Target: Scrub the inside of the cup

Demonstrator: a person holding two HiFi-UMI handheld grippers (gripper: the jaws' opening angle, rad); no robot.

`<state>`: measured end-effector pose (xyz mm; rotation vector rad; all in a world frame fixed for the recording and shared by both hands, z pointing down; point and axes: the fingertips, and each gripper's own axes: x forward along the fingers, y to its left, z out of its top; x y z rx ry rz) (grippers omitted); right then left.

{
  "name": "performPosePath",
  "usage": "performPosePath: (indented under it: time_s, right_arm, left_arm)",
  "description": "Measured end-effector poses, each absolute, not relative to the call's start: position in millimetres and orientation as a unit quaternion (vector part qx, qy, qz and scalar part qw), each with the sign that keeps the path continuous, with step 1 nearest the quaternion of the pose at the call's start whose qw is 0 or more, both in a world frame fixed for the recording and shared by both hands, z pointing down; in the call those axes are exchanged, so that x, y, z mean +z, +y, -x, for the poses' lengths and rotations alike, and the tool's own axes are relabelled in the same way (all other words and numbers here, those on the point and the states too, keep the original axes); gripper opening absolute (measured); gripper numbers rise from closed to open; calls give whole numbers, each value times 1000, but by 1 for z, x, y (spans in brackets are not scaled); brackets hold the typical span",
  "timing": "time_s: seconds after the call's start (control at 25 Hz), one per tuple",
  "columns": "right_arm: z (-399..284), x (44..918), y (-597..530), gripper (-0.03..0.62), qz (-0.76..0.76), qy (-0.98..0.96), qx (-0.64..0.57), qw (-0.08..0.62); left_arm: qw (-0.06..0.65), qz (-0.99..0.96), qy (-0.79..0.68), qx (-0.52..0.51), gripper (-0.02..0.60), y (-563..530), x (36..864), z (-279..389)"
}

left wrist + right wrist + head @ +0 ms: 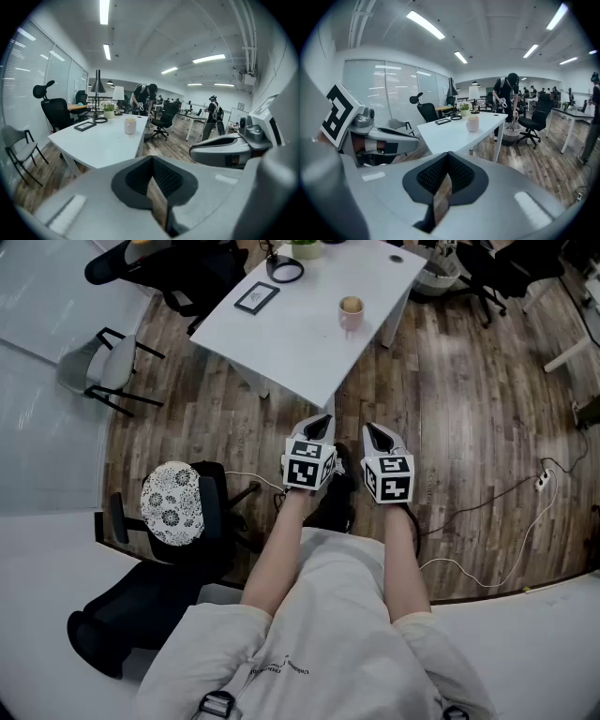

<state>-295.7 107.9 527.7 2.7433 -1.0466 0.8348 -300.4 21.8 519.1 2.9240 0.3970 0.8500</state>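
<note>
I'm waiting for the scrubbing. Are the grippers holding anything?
Nothing. Left gripper and right gripper are shut and empty; the cup stands on the table.

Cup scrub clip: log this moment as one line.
stage: not started | cup: untouched on white table | left gripper: shut, empty | right gripper: shut, empty | both short of table

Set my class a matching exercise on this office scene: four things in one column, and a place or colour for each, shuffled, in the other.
Things:
1. cup
2. frame
3. patterned chair
4. power strip

Descriptions:
A. on the floor, to the right of the person
B. black, flat on the table
C. pink, upright on the table
D. beside the person's left leg

Pairs: 1-C, 2-B, 3-D, 4-A
</note>
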Motion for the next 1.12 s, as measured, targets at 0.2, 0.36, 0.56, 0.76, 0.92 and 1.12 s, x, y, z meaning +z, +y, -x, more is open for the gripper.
performPosePath:
  time_s: [0.2,0.36,0.56,0.76,0.92,1.12]
  right_arm:
    - [294,527,108,18,-899,-341,273,42]
    - [295,527,107,18,-897,-346,272,36]
    - [296,529,107,21,-895,-351,276,-14]
    - [291,533,110,23,-883,-363,294,-51]
    - [280,545,113,23,-870,-373,318,-58]
    - [248,553,130,25,-863,-376,328,-81]
  left_arm:
    - [28,-951,134,278,2,23,520,300]
    - [27,-951,134,279,2,22,520,303]
    - [32,-951,128,280,2,17,524,305]
    - [40,-951,127,278,2,15,525,298]
    - [51,-951,127,276,2,16,529,280]
    - [64,-948,131,283,2,29,538,237]
